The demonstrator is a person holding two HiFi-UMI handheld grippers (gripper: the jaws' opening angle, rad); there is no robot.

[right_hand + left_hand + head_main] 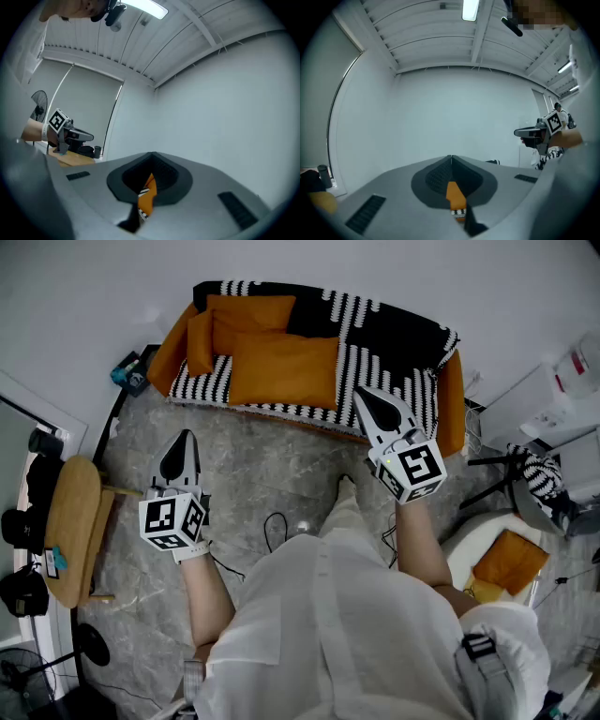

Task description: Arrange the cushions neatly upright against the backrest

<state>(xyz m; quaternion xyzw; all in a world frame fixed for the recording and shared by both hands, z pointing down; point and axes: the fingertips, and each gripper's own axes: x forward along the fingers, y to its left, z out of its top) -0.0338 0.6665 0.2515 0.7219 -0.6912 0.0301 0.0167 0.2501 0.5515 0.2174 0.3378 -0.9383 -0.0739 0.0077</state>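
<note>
The person stood facing the sofa with a gripper in each hand, both held level and out in front, probably as a ready stance before reaching in. The left gripper (183, 439) had its jaws pressed together with nothing between them, and the right gripper (367, 399) was closed and empty too. The right one reached further ahead, its tip over the sofa's front edge, while the left hung over the grey floor (253, 474), short of the seat.

Beyond them stood the sofa (452, 395), draped in a black-and-white throw (403, 352). The big cushion (281, 369) lay flat on the seat, its long axis running along the sofa's length; it seemed the main piece not yet stood up. To its left, the small cushion (199, 341) stood on edge by the armrest, its long axis running front to back, so it faced sideways, not out into the room. Farthest off, the back cushion (248, 310) leaned against the backrest (375, 315), long axis along the sofa, apparently already near where it belonged. The task looked barely begun.
</note>
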